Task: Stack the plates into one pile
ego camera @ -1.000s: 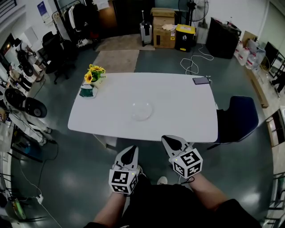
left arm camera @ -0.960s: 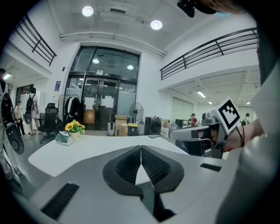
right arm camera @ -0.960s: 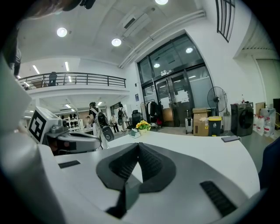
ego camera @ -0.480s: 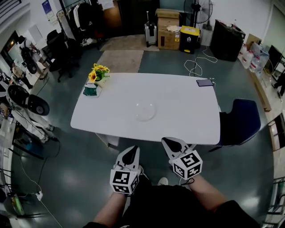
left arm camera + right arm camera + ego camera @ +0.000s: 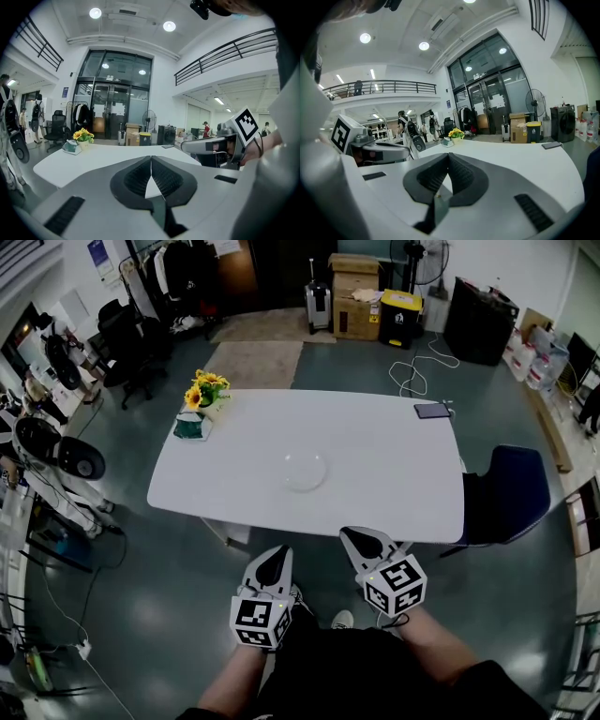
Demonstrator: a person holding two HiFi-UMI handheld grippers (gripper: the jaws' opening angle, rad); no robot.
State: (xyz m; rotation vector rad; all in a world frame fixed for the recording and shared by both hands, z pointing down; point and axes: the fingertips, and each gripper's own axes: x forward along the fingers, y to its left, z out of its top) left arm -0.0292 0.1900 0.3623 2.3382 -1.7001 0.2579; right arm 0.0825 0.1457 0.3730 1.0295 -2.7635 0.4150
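Observation:
A clear glass plate [image 5: 304, 471] lies near the middle of the white table [image 5: 394, 484]; whether it is one plate or a pile I cannot tell. My left gripper [image 5: 273, 560] is held in front of the table's near edge, short of it, jaws shut with nothing between them [image 5: 151, 159]. My right gripper [image 5: 354, 537] is beside it at the near edge, also shut and empty [image 5: 448, 155]. Both point toward the table. The plate does not show in either gripper view.
A pot of yellow flowers [image 5: 206, 390] and a small green box [image 5: 190, 427] stand at the table's far left corner. A dark phone [image 5: 433, 410] lies at the far right corner. A blue chair [image 5: 511, 491] stands at the right end. Boxes and a yellow bin [image 5: 400, 320] line the far wall.
Both grippers keep their places. The table has shifted slightly in the head view as the head camera moved.

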